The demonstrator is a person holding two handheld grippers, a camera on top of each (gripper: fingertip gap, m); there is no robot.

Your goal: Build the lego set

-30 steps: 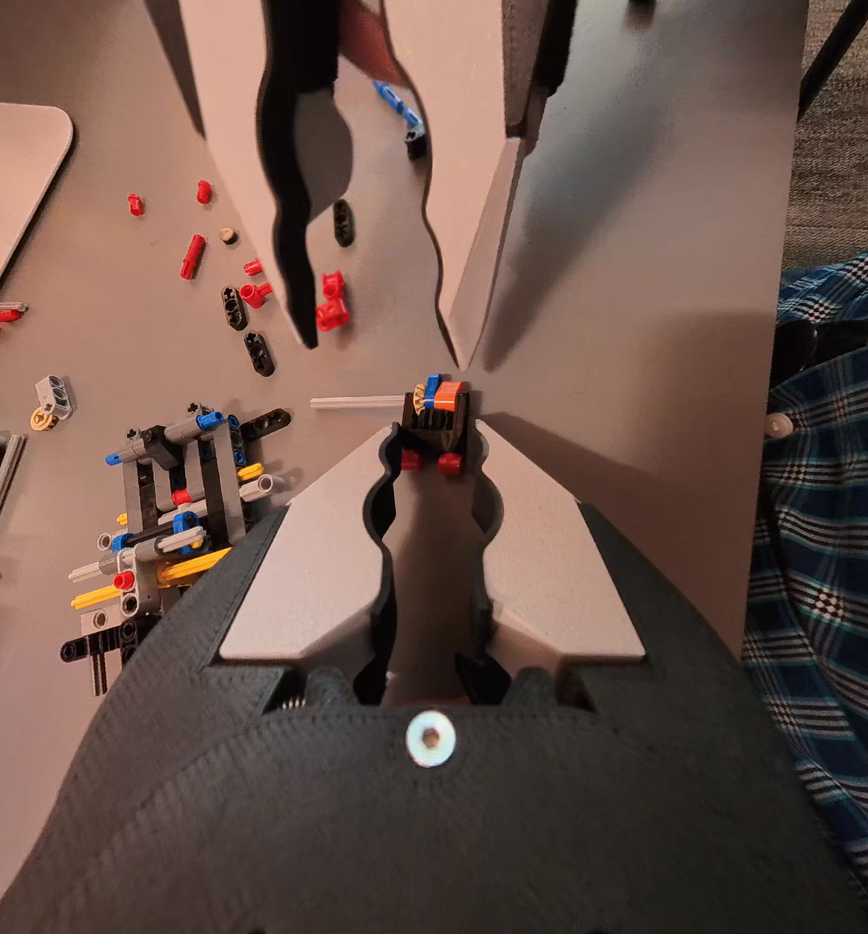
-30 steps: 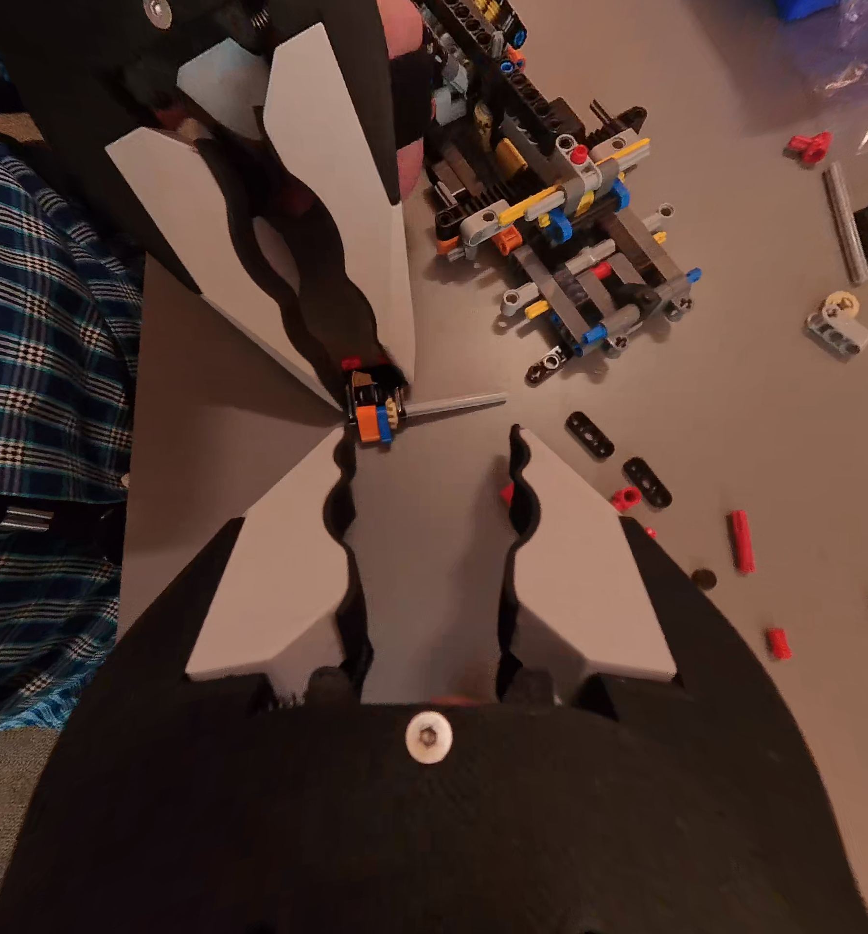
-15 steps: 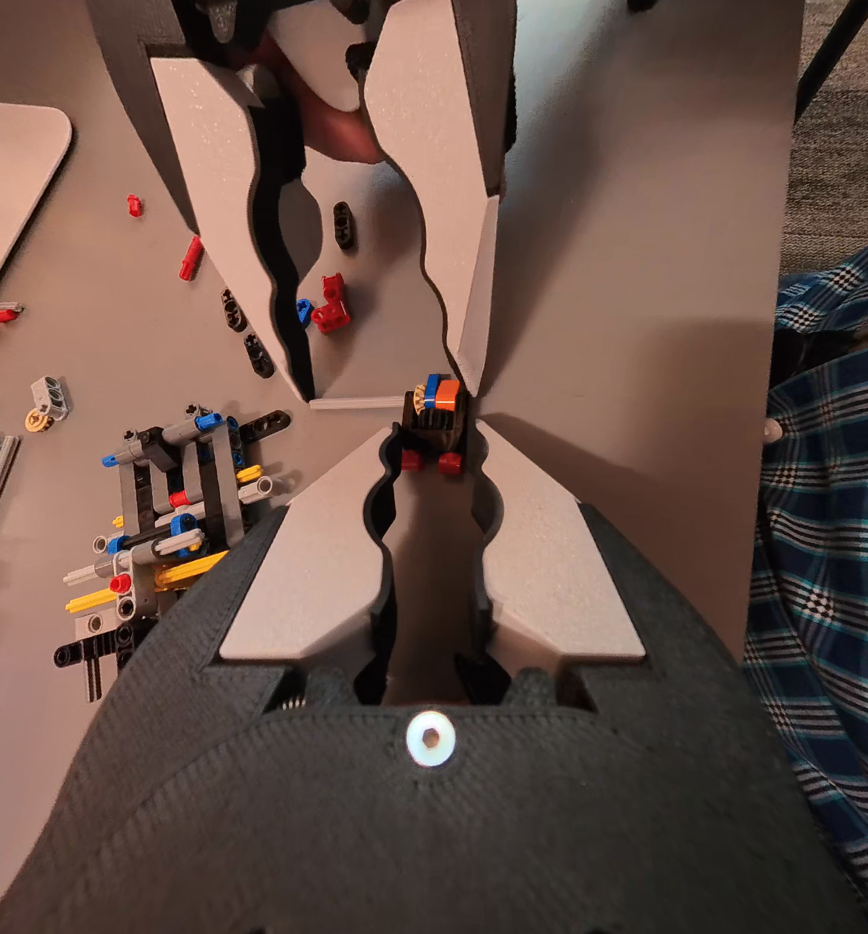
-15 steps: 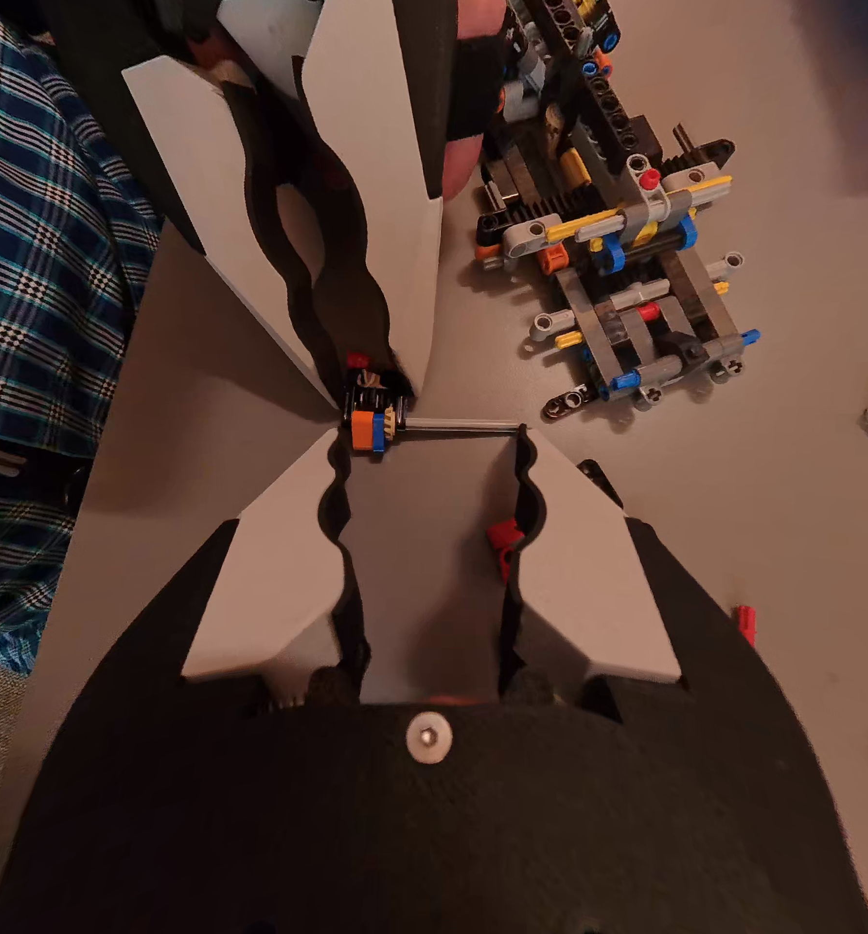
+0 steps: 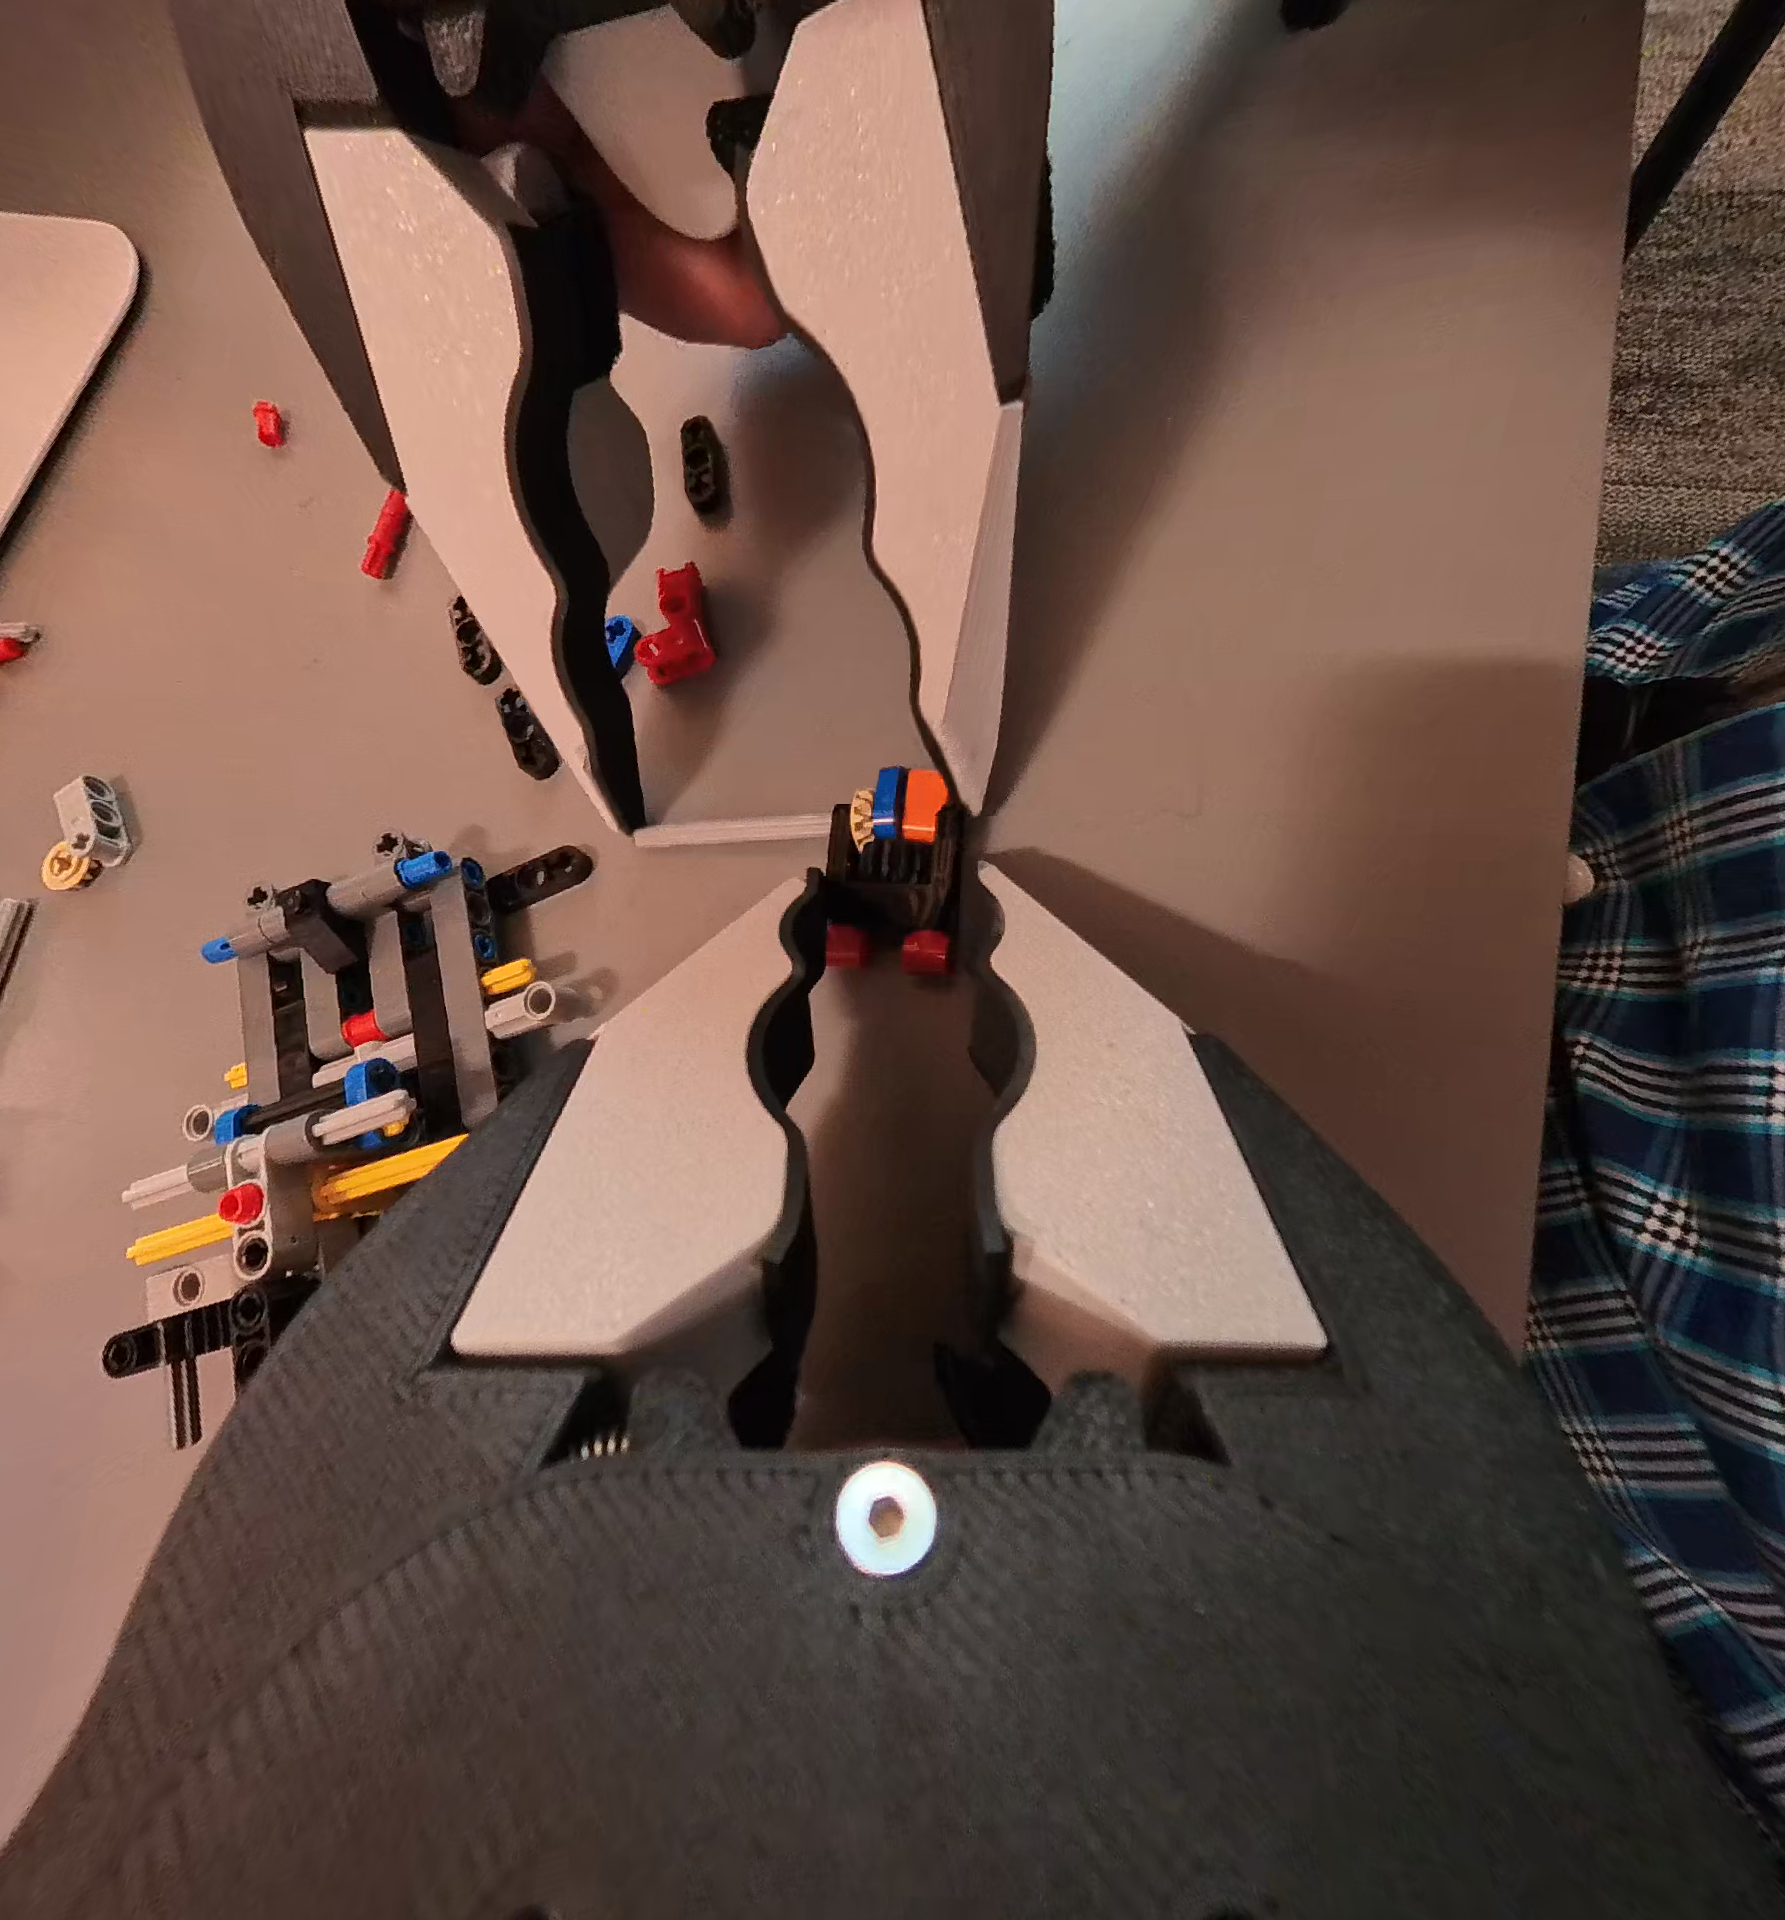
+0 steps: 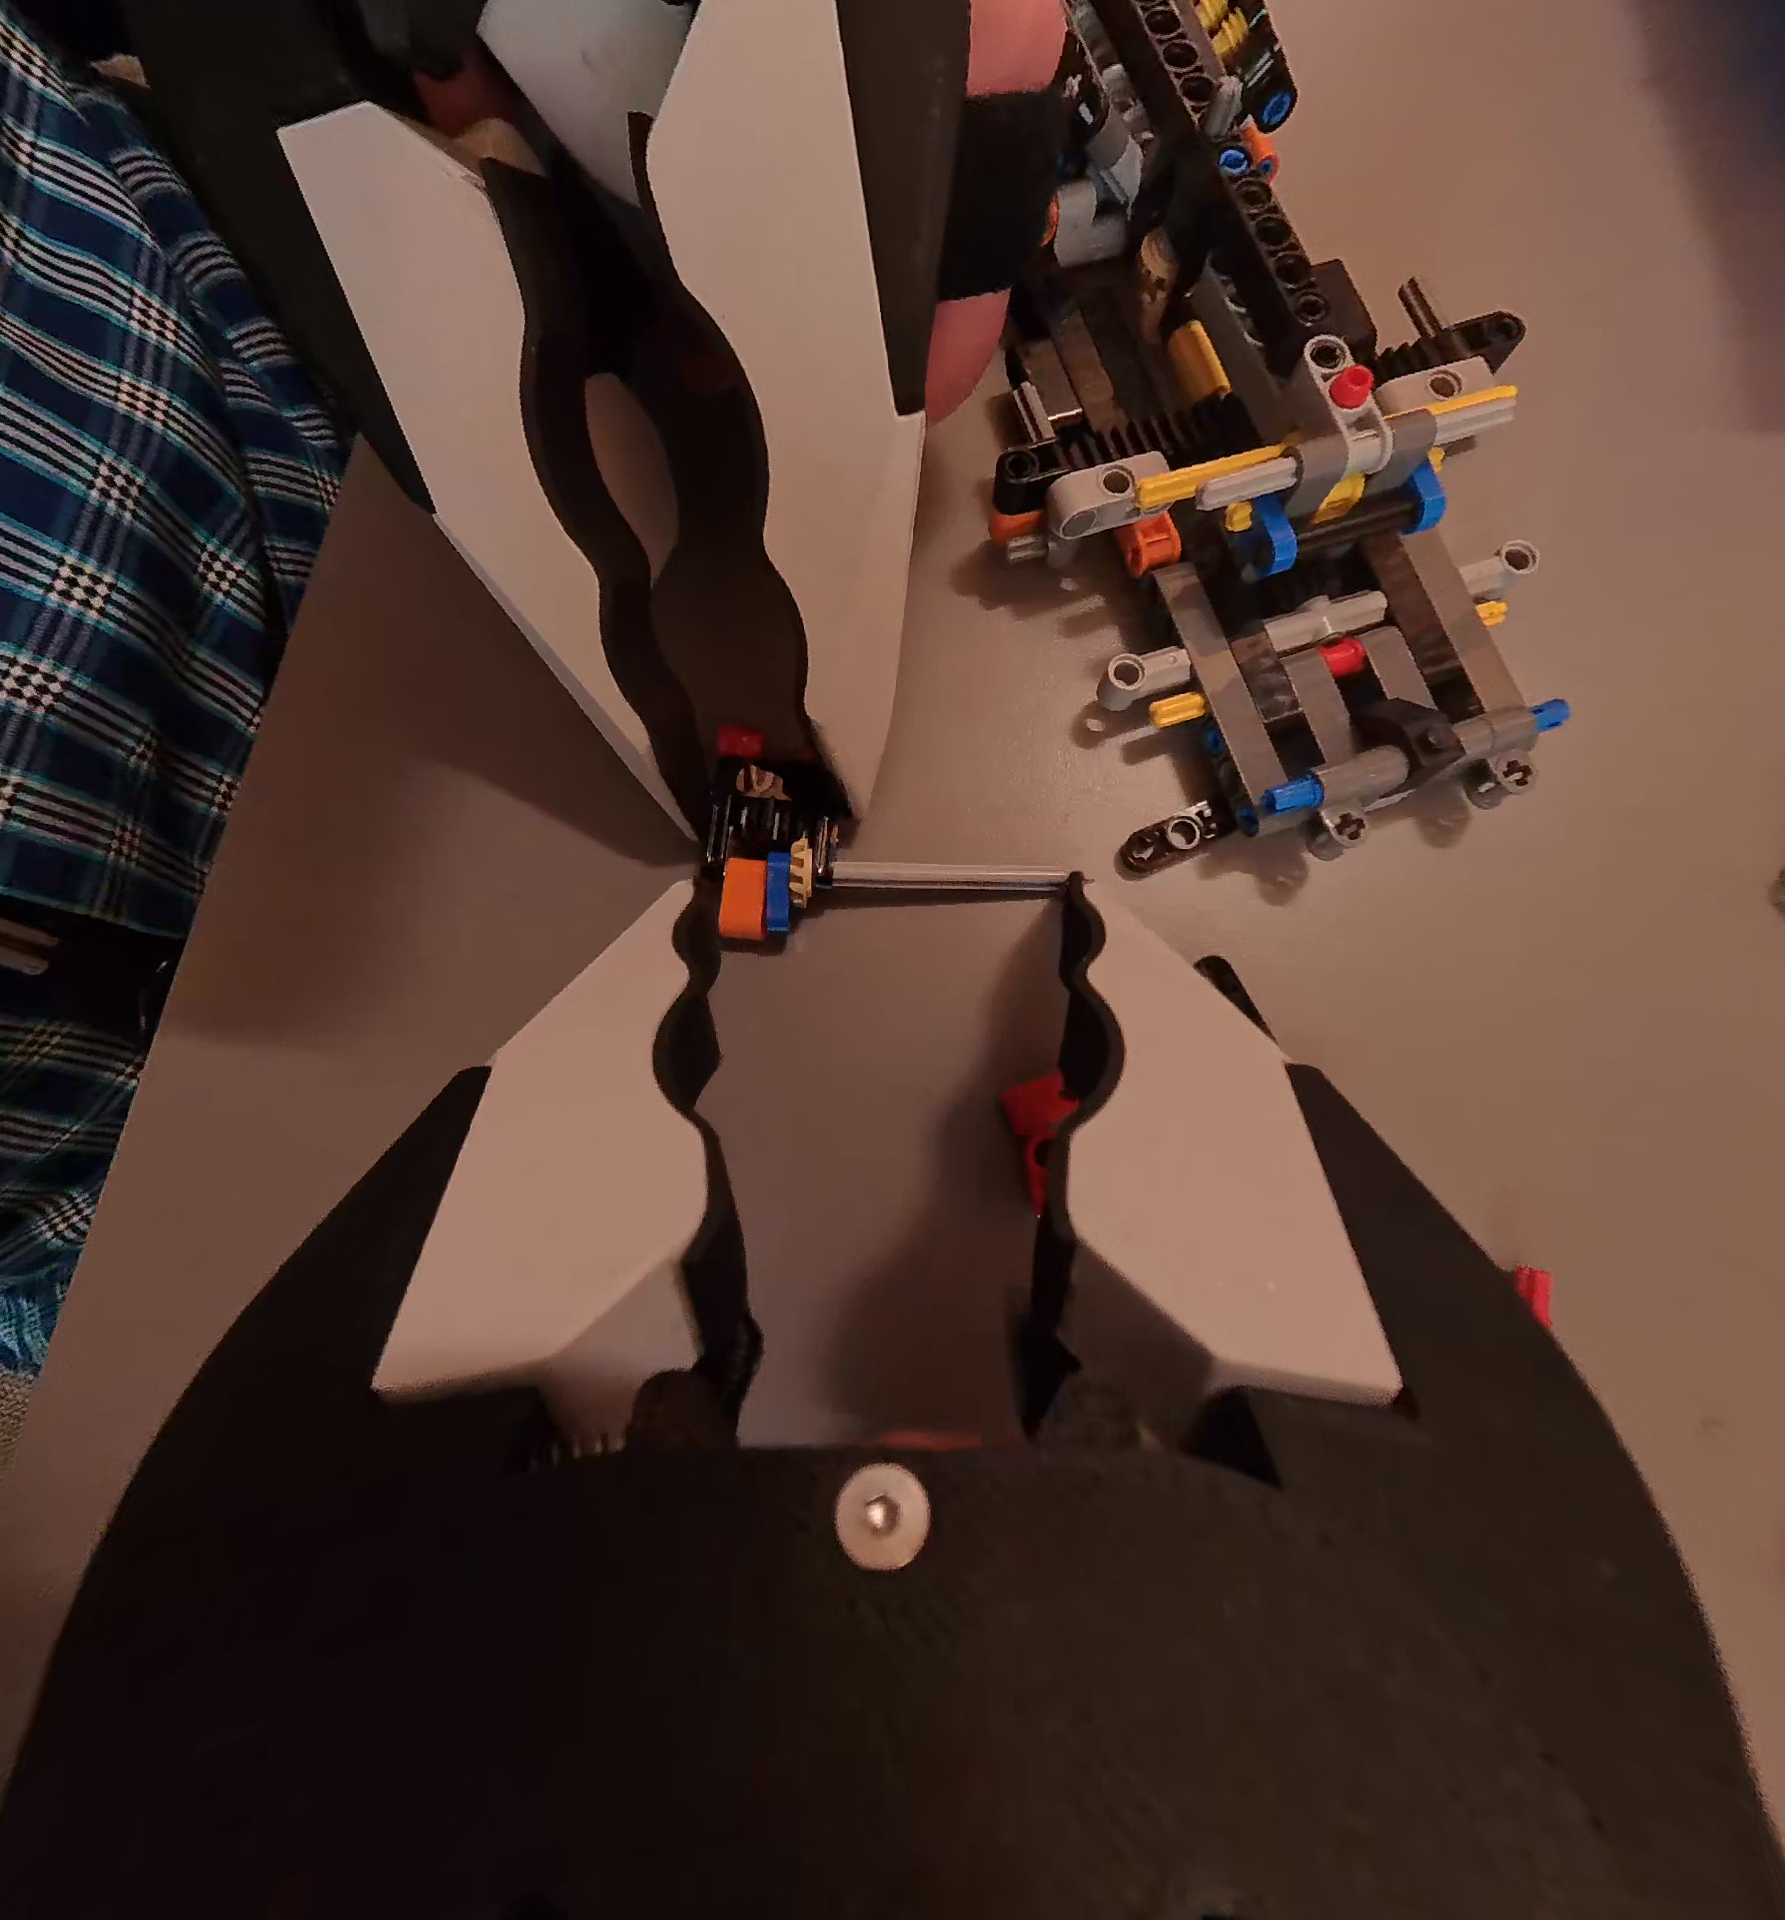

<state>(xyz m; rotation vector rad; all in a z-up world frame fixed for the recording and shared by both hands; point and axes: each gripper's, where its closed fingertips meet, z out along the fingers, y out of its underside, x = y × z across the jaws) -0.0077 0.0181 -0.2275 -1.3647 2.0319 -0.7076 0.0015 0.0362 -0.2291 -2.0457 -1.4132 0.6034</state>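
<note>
My left gripper [image 5: 888, 883] is pinched onto a small black Technic sub-assembly [image 5: 893, 868], its tips closed against the sides of the piece, with two red pin ends [image 5: 886, 948] poking back between the fingers. On the far end of that piece sit an orange bush [image 6: 743, 896], a blue bush [image 6: 778, 891] and a tan bevel gear [image 6: 803, 871], and a thin light-grey axle [image 6: 945, 876] runs out sideways from them.

My right gripper [image 6: 880, 899] faces it tip to tip with its jaws spread wide and nothing clamped. One fingertip is against the orange bush and the other is at the free end of the axle (so the axle spans the gap); I cannot tell whether that tip actually touches it.

The larger build, a grey-and-black Technic chassis [image 6: 1314, 561] with yellow, blue and red pins, lies on the grey table [image 5: 1283, 623] off to the side, apart from both grippers. Loose parts are scattered beyond it: a red angled connector [image 5: 675, 629], short black liftarms [image 5: 703, 478], red pins [image 5: 384, 532], and a grey connector on a tan gear [image 5: 88, 831]. A blue plaid sleeve [image 5: 1719, 1039] shows at the table edge. I can read no writing or brand marks on anything.
</note>
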